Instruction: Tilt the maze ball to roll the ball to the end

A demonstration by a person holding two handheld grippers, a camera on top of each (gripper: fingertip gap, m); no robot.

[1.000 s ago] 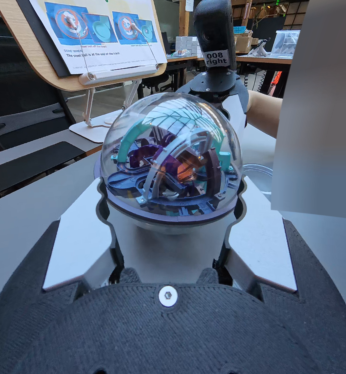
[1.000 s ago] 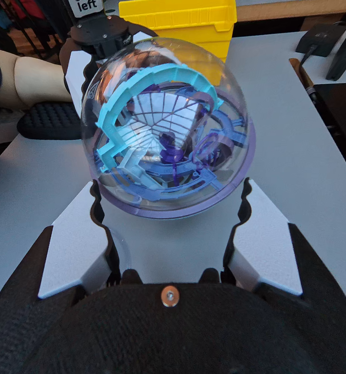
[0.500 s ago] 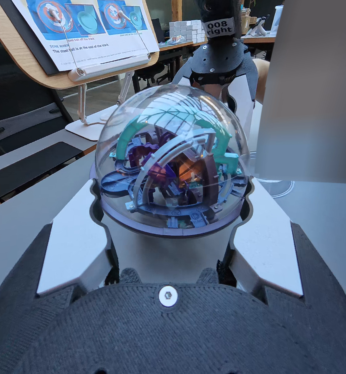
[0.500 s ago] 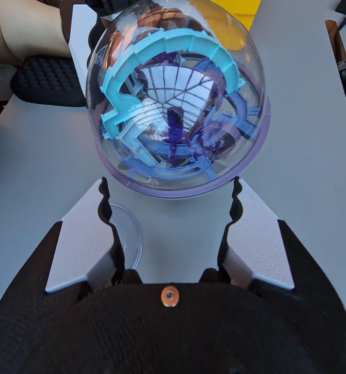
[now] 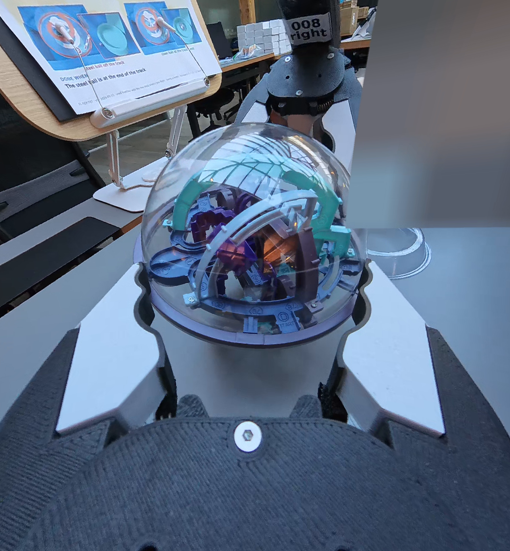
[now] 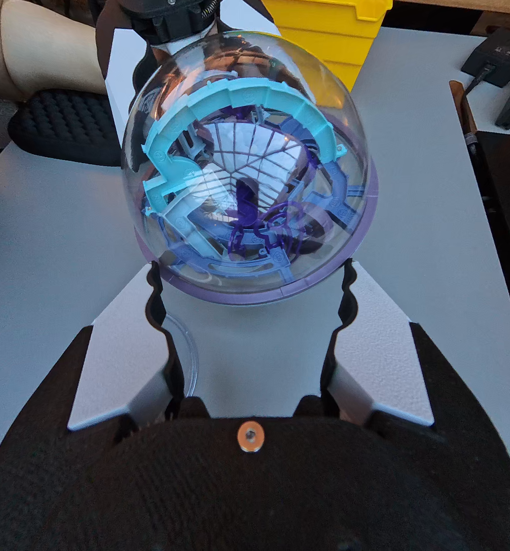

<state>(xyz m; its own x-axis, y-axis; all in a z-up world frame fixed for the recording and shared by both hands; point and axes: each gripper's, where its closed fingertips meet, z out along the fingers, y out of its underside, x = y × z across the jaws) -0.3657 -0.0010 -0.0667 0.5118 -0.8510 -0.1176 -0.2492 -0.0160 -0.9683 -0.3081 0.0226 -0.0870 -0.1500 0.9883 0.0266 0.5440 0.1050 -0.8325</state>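
In the left wrist view, the maze ball (image 5: 249,238) is seen at the centre, pinched at its purple rim between the two fingers of the left hand-held gripper (image 5: 249,286) and held just above the grey surface (image 5: 39,313). The right hand-held gripper (image 5: 307,98) is seen at 12 o'clock behind the globe; a page stand (image 5: 104,59) stands at 10 o'clock and a clear dish (image 5: 403,253) lies at 3 o'clock. In the right wrist view, the maze ball (image 6: 249,167) is seen tipped, with its rim lower at 7 o'clock than at 3 o'clock. The fingers of the right hand-held gripper (image 6: 249,274) are spread just wider than the globe, and whether their tips touch the rim cannot be told. The left hand-held gripper (image 6: 170,18) is seen at 12 o'clock, a yellow bin (image 6: 331,38) at 1 o'clock. The small steel ball cannot be made out in either view. The step in hand is judged to be the tilting itself; it would be done best with slow, small tilts, the rim kept firmly clamped, so that the ball is not shaken off its track.
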